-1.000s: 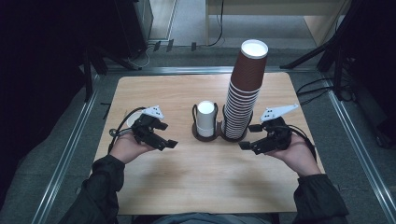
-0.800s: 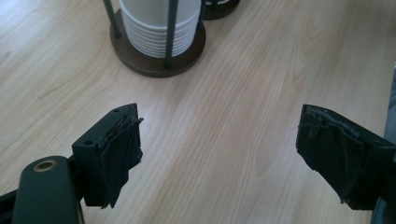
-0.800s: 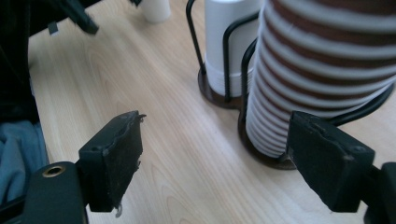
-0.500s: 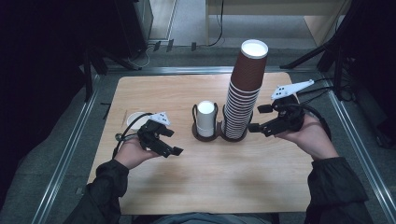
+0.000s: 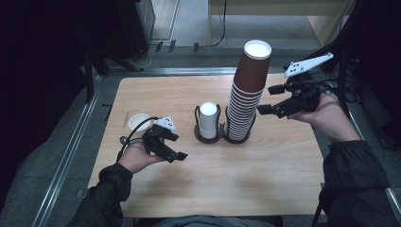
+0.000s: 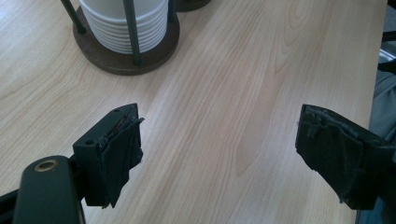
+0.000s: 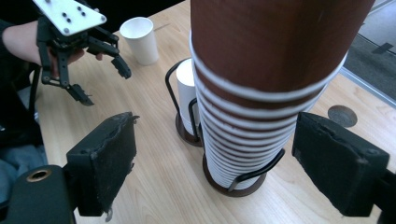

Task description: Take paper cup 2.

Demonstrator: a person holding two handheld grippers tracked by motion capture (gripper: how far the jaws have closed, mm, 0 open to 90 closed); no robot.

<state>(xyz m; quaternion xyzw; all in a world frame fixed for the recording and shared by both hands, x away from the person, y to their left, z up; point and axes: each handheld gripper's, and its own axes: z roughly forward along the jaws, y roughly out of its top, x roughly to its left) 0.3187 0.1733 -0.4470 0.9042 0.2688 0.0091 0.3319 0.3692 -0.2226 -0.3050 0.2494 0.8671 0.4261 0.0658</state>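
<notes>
Jaws of right gripper [image 5: 268, 99] apart beside brown cup stack [image 5: 248, 85]; white cup [image 5: 138, 121] far left.

A lone white paper cup [image 5: 138, 121] stood upright near the left edge of the light wooden table [image 5: 246, 170], well apart from the holder. A metal rail [image 5: 64, 161] ran along the table's left side, and cables [image 5: 142, 59] lay on the grey floor beyond.

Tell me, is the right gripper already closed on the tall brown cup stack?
No, the right gripper stands open, both pads clear of the tall brown cup stack.
</notes>
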